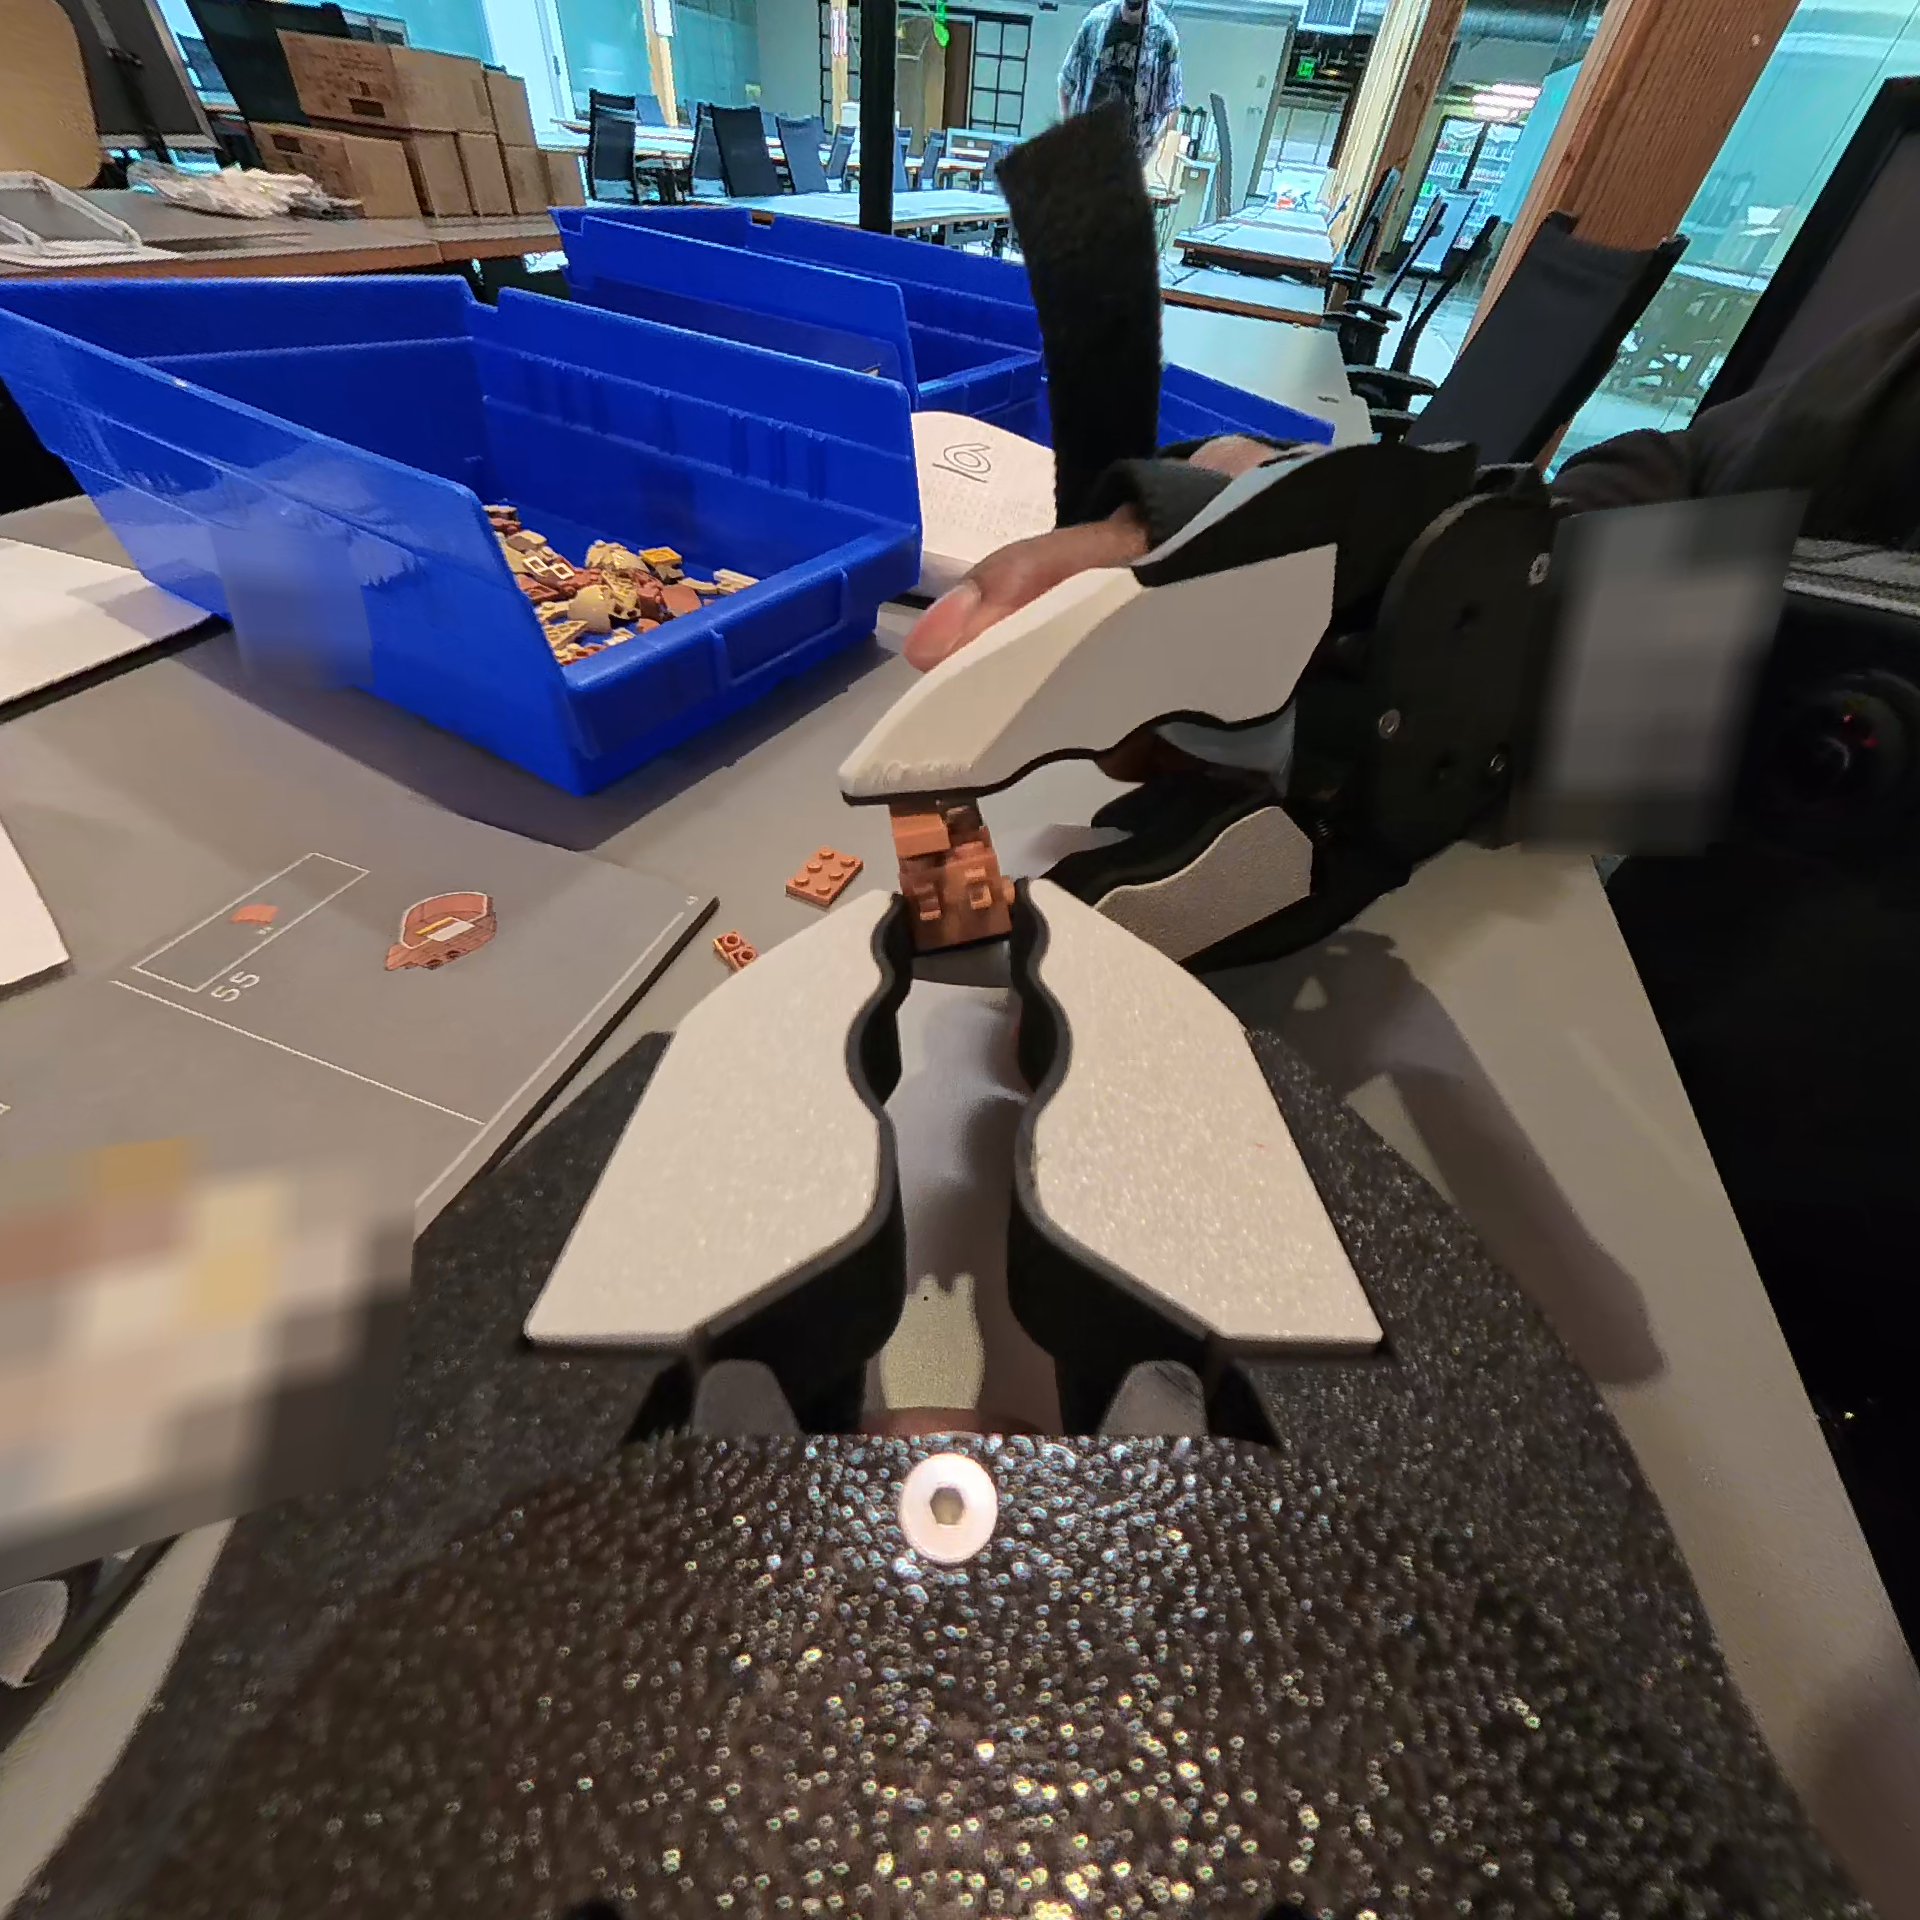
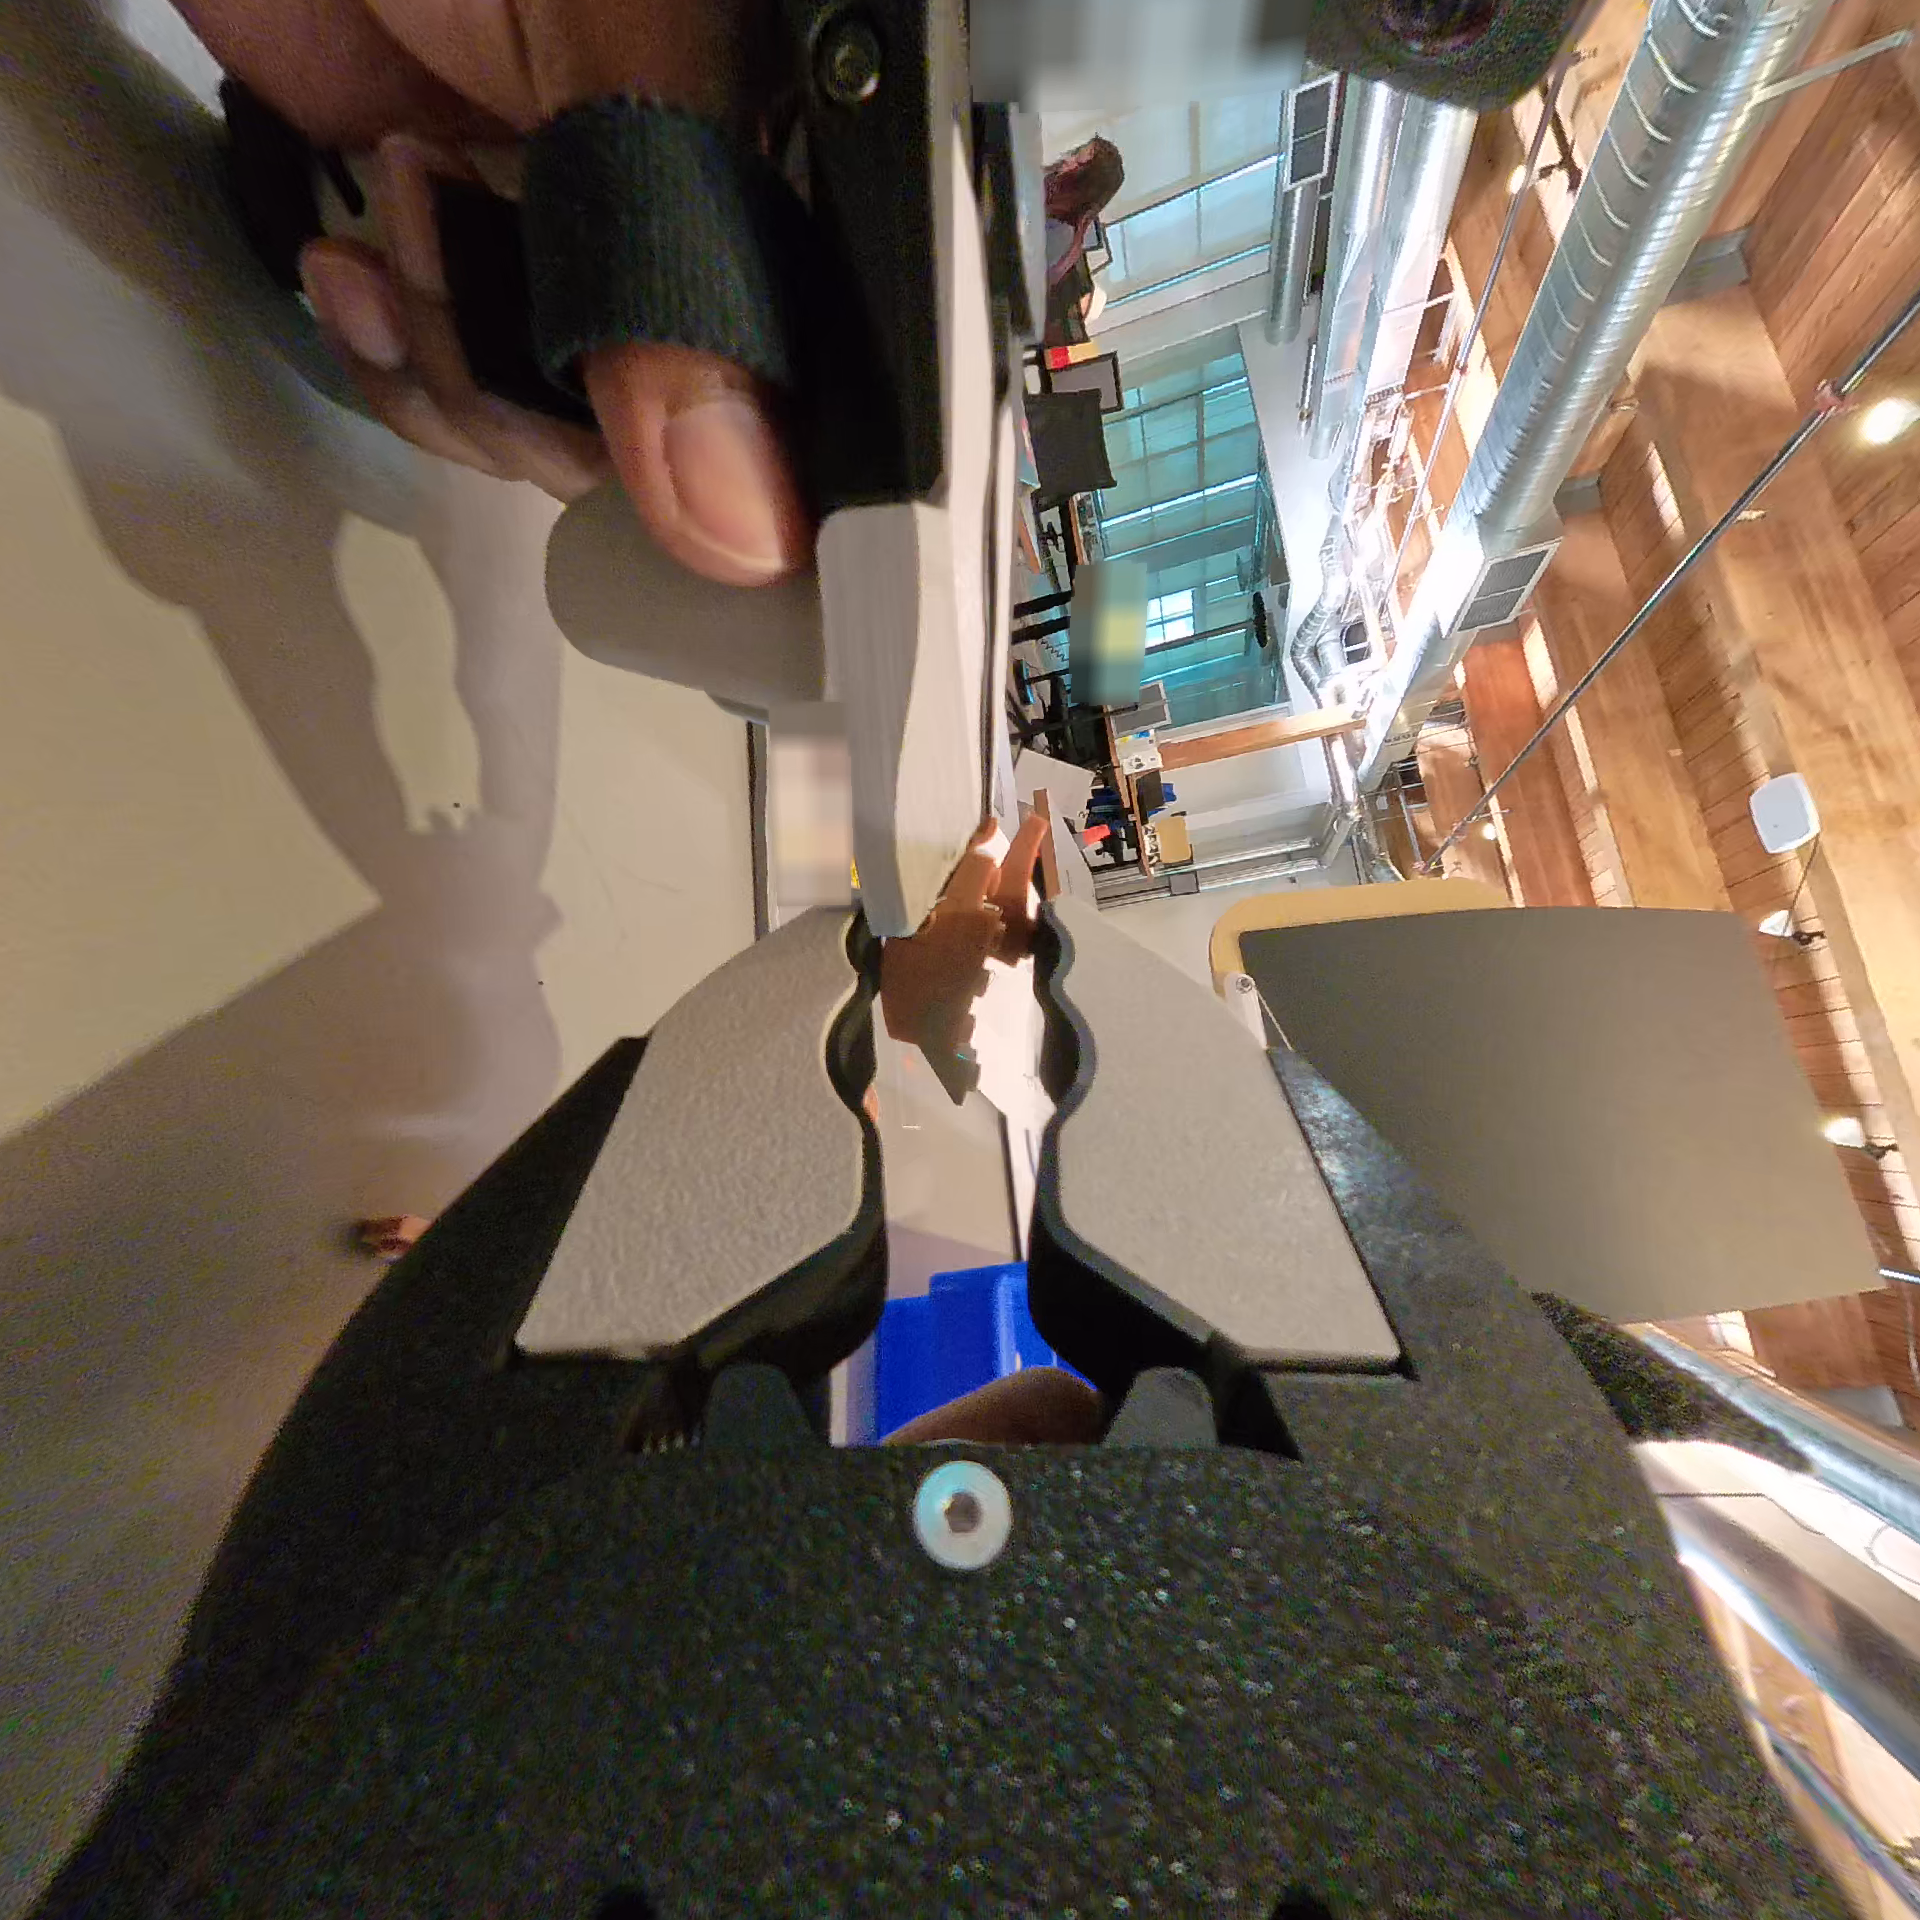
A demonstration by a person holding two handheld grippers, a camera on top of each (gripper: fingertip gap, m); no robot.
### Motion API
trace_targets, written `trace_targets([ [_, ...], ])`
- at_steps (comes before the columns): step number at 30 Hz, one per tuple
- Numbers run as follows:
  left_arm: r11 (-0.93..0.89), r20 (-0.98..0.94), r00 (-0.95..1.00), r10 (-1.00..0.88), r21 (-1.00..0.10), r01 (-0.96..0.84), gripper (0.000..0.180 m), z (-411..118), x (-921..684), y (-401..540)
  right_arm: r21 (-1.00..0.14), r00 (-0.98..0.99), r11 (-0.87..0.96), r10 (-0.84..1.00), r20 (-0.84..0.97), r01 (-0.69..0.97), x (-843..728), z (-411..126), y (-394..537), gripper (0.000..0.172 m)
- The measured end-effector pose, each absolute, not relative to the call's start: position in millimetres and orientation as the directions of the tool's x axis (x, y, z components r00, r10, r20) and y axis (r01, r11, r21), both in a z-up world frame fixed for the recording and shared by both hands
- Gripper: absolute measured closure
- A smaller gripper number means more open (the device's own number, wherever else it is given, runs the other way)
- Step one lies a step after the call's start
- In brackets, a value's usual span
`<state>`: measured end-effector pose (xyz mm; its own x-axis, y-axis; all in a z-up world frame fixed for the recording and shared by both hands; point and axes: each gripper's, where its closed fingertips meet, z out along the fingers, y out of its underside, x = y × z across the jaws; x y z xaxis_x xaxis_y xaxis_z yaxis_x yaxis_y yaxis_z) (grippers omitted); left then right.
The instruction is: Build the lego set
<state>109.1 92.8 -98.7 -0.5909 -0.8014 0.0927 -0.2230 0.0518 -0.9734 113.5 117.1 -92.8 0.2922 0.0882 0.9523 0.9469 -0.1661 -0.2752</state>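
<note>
Reddish-brown brick assembly [image 1: 951,883] is sitting clamped in both claws above the grey desk [image 1: 1558,1143], near its right edge: the left claw [image 1: 954,914] is pinching its base, the right claw [image 1: 935,821] is pressing on top. Loose brown plate [image 1: 824,876] is lying beside a blue bin [image 1: 436,540].

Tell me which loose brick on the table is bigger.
The flat six-stud plate, farther from the camera; the two-stud brick by the booklet's edge is smaller.

Brick cluster's [image 1: 951,883] underside, perhaps its lower studs, hidden behind jaws.
</note>
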Motion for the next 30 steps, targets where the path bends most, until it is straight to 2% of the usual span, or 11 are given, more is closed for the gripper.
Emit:
trace_targets([
  [9, 0.079, 0.086, -0.591, -0.802, -0.966, -0.247, 0.163, -104, 109, 92, -0.228, 0.250, -0.169, 0.123, 0.960, 0.959, 114, -98, 116, 0.145],
  [11, 0.078, 0.087, -0.593, -0.800, -0.966, -0.246, 0.163, -104, 109, 92, -0.270, 0.292, -0.166, 0.123, 0.949, 0.948, 114, -97, 116, 0.144],
  [14, 0.035, 0.113, -0.599, -0.792, -0.973, -0.230, 0.163, -99, 108, 94, -0.416, 0.432, -0.149, 0.094, 0.897, 0.897, 113, -93, 119, 0.143],
  [16, 0.008, 0.136, -0.602, -0.787, -0.973, -0.230, 0.163, -97, 108, 96, -0.473, 0.486, -0.133, 0.090, 0.870, 0.871, 111, -91, 120, 0.140],
  [25, -0.090, 0.215, -0.606, -0.765, -0.969, -0.230, 0.163, -89, 108, 101, -0.536, 0.540, -0.091, 0.036, 0.841, 0.839, 108, -79, 118, 0.135],
  [30, -0.164, 0.275, -0.642, -0.716, -0.960, -0.228, 0.163, -82, 104, 101, -0.609, 0.616, -0.112, 0.039, 0.787, 0.785, 112, -76, 117, 0.133],
])
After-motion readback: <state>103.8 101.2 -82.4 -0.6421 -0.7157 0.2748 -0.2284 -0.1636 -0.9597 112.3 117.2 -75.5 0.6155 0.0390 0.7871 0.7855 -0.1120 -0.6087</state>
